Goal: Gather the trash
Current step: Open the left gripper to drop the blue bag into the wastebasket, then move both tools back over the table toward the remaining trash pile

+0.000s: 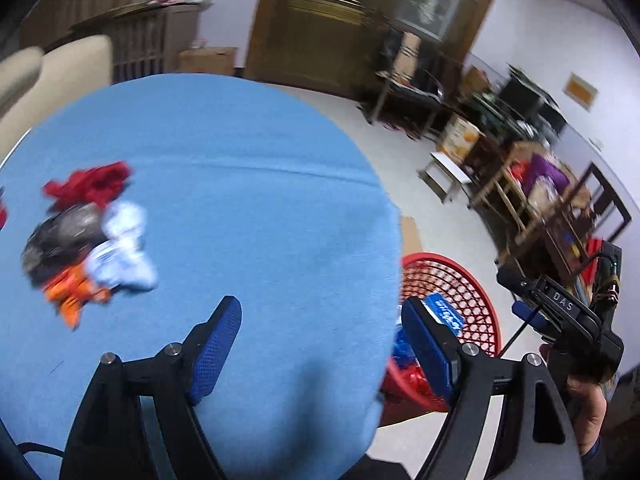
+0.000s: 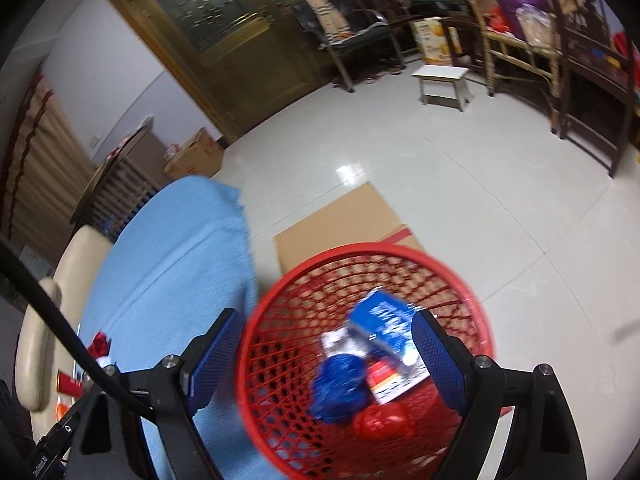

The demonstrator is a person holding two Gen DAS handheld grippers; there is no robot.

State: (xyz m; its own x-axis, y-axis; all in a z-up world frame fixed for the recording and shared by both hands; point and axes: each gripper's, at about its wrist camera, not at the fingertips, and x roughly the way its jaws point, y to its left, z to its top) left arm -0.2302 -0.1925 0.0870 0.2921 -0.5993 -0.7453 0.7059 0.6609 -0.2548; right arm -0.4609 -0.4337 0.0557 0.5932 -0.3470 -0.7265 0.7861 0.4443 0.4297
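Note:
A heap of trash lies on the blue tablecloth [image 1: 224, 208] at the left: a red wrapper [image 1: 90, 184], a dark wrapper [image 1: 60, 236], a white and blue wrapper [image 1: 120, 248] and an orange wrapper [image 1: 72, 292]. My left gripper [image 1: 320, 336] is open and empty above the table's near right edge. My right gripper [image 2: 326, 348] is open and empty above the red mesh basket [image 2: 256, 344]. A blue box [image 2: 384, 328] is in the basket, with a blue bag [image 2: 340, 388] and red wrappers [image 2: 380, 420]. The basket also shows in the left wrist view [image 1: 476, 304].
A flat cardboard sheet [image 2: 344, 224] lies on the tiled floor behind the basket. A cream chair [image 2: 52, 308] stands at the table's far side. A white stool [image 2: 442, 80], wooden chairs and shelves stand along the far wall. My right hand with its gripper [image 1: 576, 320] is beside the basket.

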